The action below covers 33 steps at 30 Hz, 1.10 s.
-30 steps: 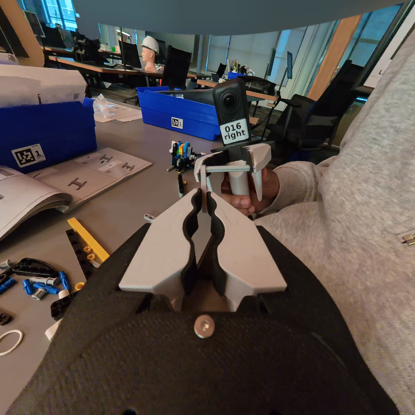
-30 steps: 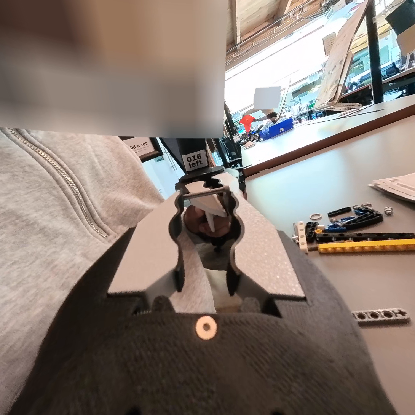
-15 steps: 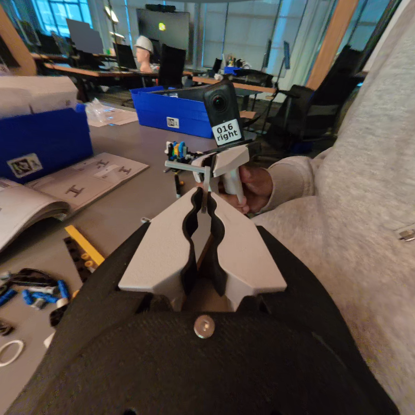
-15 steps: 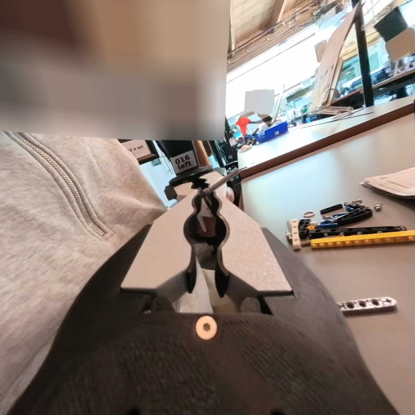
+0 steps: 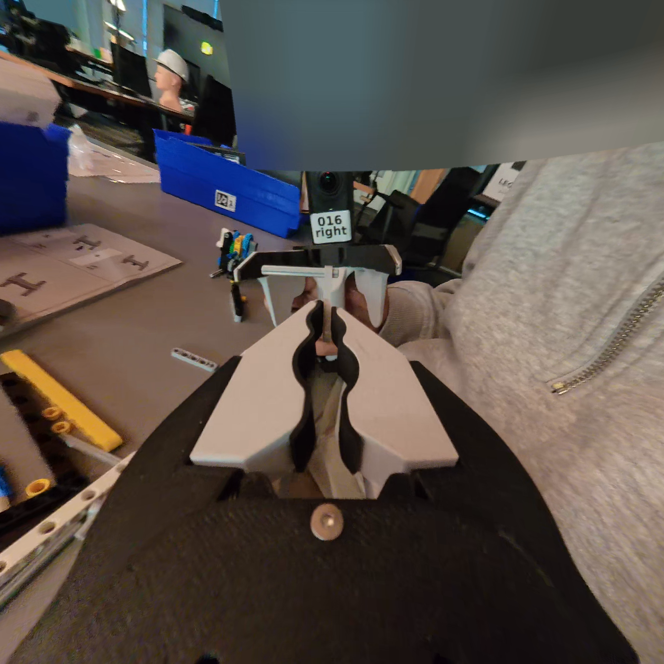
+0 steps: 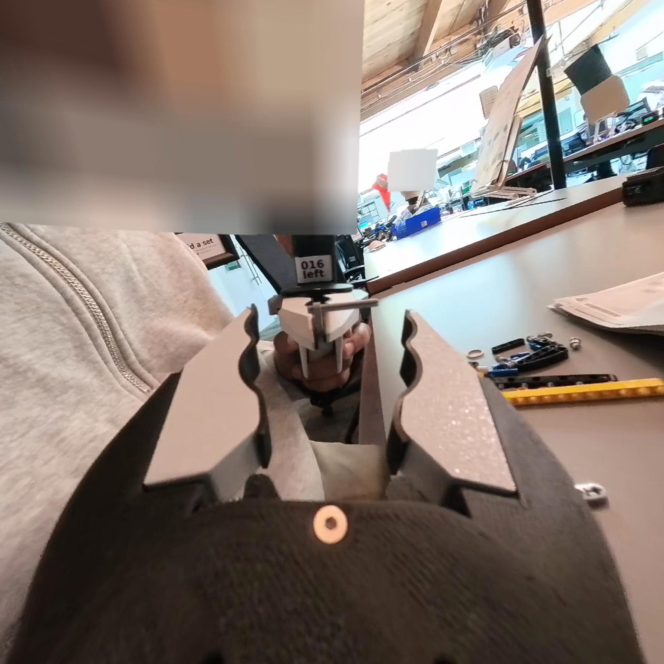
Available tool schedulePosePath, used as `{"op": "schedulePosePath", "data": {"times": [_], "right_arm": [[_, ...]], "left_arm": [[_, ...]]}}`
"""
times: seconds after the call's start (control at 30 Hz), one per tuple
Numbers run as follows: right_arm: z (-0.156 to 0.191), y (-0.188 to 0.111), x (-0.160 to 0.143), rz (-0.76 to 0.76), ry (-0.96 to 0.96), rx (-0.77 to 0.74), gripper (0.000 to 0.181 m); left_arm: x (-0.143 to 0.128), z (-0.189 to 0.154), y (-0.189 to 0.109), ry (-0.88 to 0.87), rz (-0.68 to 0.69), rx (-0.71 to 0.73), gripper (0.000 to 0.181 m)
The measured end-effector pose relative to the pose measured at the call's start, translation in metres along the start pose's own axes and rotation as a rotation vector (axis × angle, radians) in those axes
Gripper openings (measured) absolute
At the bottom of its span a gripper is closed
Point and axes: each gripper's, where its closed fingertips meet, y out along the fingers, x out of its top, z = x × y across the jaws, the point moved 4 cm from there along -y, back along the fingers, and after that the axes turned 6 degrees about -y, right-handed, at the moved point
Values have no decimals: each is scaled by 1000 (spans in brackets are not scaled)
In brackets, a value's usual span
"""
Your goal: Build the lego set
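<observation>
Your left gripper (image 5: 325,316) is clamped on one thin grey L-shaped lego piece (image 5: 326,287), its stem pinched between the tips and its crossbar sticking out sideways above them; your right gripper (image 6: 330,316) stands wide apart and holds nothing, facing the left one just in front of your grey zip sweatshirt (image 5: 560,323). In the right wrist view the same piece (image 6: 336,305) shows in the far gripper's tips. One grey table (image 5: 151,323) carries everything else. Two blue bins sit toward its far edge, one at the left (image 5: 28,176) and one farther along (image 5: 222,187). One open instruction booklet (image 5: 82,262) lies flat in front of the left bin. Near the table's near-left corner lie one long yellow beam (image 5: 61,399), one long black beam (image 6: 560,380) beside it, and one long white beam (image 5: 54,521) at the edge. One small multicoloured partial build (image 5: 235,251) stands near the middle of the table, toward the far bin. One short grey beam (image 5: 194,358) lies alone between the build and the yellow beam. One white ring (image 6: 475,354) lies near the loose small parts.
</observation>
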Motion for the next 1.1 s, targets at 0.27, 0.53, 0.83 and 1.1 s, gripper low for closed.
{"op": "schedulePosePath", "data": {"times": [0.27,0.53,0.83,1.1], "right_arm": [[10,4,-1,12,-88,13,45],[12,3,2,0,-164,-30,42],[9,2,2,0,-171,-58,38],[7,3,1,-7,-136,-57,37]], "left_arm": [[-4,-11,4,-58,29,-122,0],[3,-14,6,-208,-34,-203,0],[4,-12,6,-258,-53,-209,0],[5,-11,5,-257,-59,-201,0]]}}
